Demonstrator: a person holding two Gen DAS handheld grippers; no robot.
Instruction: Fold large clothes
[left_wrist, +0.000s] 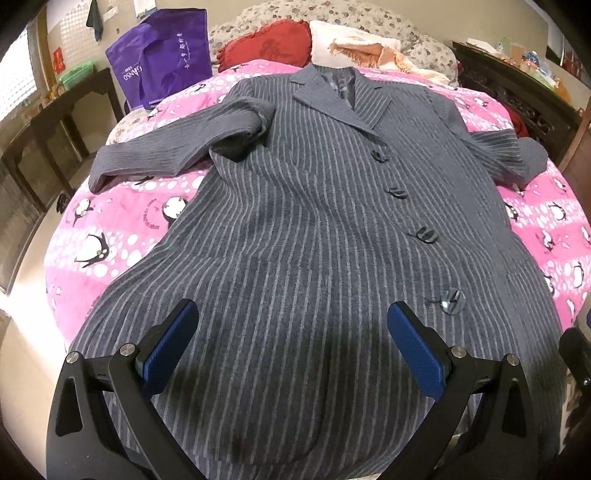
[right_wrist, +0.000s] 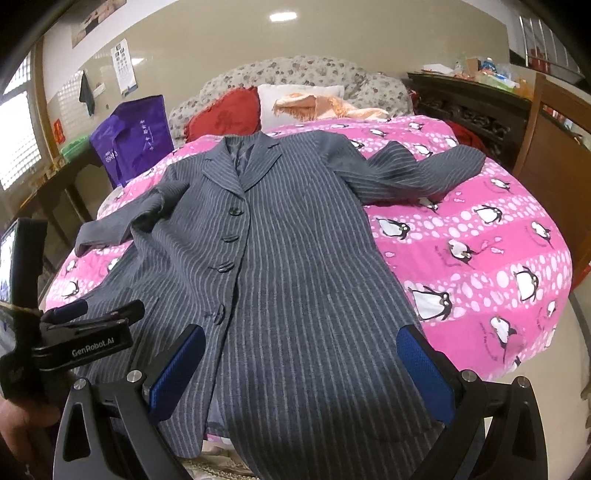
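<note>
- We see the grey pinstriped wool coat (left_wrist: 314, 206) spread flat, buttoned, on the pink penguin-print bedspread (left_wrist: 122, 229), filling mid-frame.
- Our left gripper (left_wrist: 291, 332) gapes wide above its hem.
- Only the right wrist view shows the right gripper (right_wrist: 301, 354), wide too, with the left device at lower left.

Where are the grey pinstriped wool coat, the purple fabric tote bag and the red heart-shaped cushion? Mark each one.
grey pinstriped wool coat (left_wrist: 314, 229): left wrist view, front panel beside the buttons.
purple fabric tote bag (left_wrist: 166, 55): left wrist view, printed front face.
red heart-shaped cushion (right_wrist: 225, 118): right wrist view, middle of its face.
</note>
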